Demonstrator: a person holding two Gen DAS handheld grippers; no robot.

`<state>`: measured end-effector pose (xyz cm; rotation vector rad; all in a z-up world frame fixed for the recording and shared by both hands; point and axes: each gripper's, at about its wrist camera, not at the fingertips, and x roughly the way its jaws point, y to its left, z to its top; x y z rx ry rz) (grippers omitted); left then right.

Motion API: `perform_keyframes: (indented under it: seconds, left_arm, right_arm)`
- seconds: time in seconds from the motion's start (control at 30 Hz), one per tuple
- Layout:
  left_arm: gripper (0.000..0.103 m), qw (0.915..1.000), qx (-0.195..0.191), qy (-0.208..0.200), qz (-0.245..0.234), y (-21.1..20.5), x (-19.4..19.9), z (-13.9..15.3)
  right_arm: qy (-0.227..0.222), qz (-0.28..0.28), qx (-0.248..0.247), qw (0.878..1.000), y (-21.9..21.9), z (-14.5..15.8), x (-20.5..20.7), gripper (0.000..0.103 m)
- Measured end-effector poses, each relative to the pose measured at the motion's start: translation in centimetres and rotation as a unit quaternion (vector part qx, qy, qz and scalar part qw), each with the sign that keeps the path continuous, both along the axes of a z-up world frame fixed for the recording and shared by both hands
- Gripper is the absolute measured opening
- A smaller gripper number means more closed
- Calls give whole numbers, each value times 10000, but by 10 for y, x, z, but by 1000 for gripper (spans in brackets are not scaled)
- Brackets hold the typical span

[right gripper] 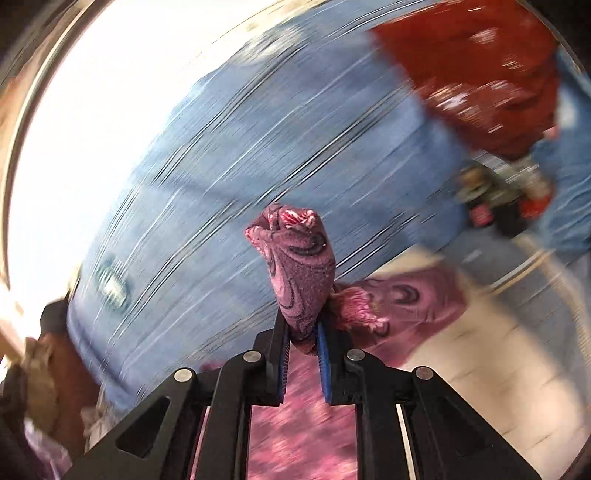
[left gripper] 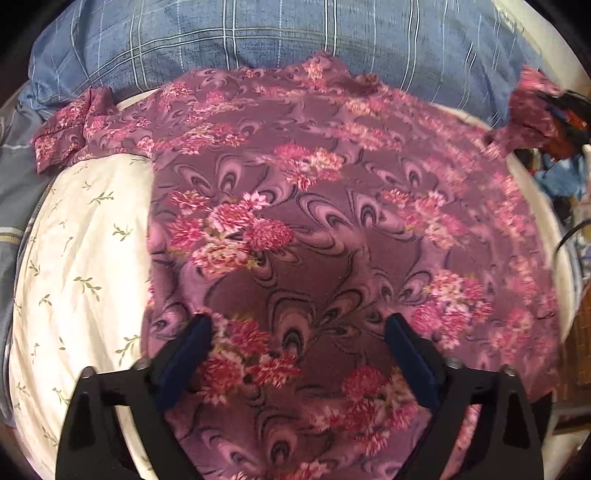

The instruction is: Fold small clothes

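A purple garment with pink flowers (left gripper: 332, 229) lies spread flat on a cream sheet with small green sprigs (left gripper: 85, 266). One sleeve (left gripper: 70, 129) lies out to the far left. My left gripper (left gripper: 298, 326) hovers over the garment's near part, its blue-padded fingers (left gripper: 192, 343) wide apart and open, nothing pinched. My right gripper (right gripper: 303, 323) is shut on a bunched corner of the same garment (right gripper: 299, 266), lifted off the sheet. In the left wrist view that gripper (left gripper: 565, 110) shows at the far right edge with the cloth end (left gripper: 524, 110) raised.
A blue plaid pillow (left gripper: 258, 33) lies behind the garment, blurred as pillow (right gripper: 258, 140) in the right wrist view. A red cloth (right gripper: 480, 66) and mixed clutter (right gripper: 506, 199) sit beyond to the right. Grey-blue bedding (left gripper: 14, 177) lies at the left edge.
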<state>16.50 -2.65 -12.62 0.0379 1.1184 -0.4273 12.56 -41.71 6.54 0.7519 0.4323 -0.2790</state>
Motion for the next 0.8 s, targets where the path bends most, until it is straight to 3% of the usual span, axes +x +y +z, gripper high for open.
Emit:
perform_keyframes:
  seconds: [0.3,0.4,0.5,0.57,0.63,0.73,0.8]
  left_arm:
    - [87,9980,-558,-14,297,60,-1,31]
    - [87,9969,-624,-101,458,79,0,41]
    - [87,9961,-657,-107,578,89,2,48]
    - [87,9958,-687,-84,592,91,6,52]
    - [87,9959,-711,-46,560,87,14,56]
    - [87,9952,-875,54,446,69,36,62]
    - [87,9939,-1019,255,333,48,57,63]
  right_arm:
    - [423,1379,294,9891,157,-52,103,15]
    - [1155,1905,588,9731,213,-93,135,25]
    - [1668,2360,848,9536,247,-125,135,27]
    - [1764,2559,745,9476,255,-127,123,27]
    - [1688,2568,573,9499,249,-123,104,27]
    - [1462,2015,389,9677,196,-109,65,32]
    - [1402,1570,355,9770,163,-107,46,44]
